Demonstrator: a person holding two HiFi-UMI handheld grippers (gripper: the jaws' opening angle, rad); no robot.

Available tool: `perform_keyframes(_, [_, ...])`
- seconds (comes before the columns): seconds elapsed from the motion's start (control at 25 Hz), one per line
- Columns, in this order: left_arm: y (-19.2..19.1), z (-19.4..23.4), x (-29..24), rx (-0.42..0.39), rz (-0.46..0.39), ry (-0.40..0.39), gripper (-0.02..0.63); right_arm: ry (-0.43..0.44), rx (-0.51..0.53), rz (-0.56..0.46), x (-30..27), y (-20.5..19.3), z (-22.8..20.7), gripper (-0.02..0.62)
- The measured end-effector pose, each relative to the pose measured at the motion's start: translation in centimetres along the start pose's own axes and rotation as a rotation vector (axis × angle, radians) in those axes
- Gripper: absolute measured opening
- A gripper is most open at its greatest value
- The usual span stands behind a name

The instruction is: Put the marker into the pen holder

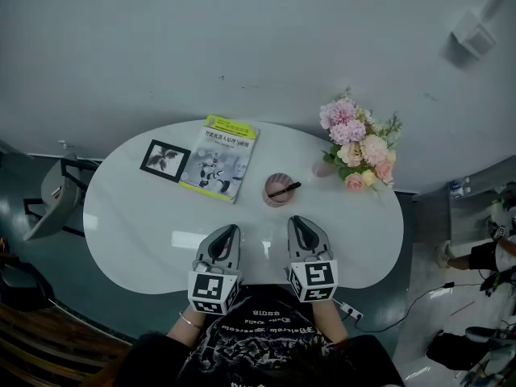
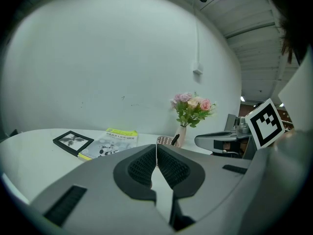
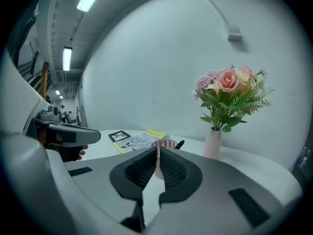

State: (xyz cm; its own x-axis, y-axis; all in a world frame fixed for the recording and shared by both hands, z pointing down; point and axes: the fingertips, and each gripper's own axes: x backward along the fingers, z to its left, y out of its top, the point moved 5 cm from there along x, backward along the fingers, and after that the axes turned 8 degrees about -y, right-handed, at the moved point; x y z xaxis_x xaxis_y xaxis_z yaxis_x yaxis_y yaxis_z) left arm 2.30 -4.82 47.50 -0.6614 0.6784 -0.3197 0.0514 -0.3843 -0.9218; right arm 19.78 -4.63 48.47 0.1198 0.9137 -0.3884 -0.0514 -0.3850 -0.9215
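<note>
I am holding the left tongs (image 1: 228, 232) and the right tongs (image 1: 297, 223) side by side at the near edge of the bench (image 1: 145, 216), short of the pen holder (image 1: 272, 181). Both pairs are closed on nothing, their pads meeting tip to tip in each gripper view. The marker (image 1: 286, 189) is already sitting in the pen holder, leaning across its rim with its far end sticking out, so I judge the placement done and the tongs parked clear to avoid knocking it. Left of the pen holder, a book (image 1: 218, 158) and a framed picture (image 1: 165, 160) are lying flat; right of it, a vase of flowers (image 1: 359, 143) is standing near. The book's yellow band is carrying Chinese print, too small to read. No brand is showing on the marker or pen holder.
</note>
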Motion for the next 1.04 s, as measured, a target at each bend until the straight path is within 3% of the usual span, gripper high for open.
perform_keyframes(1.04, [-0.23,0.89,0.73,0.004,0.001,0.023,0.026,0.015,0.048,-0.003,-0.59,0.46,0.76,0.028])
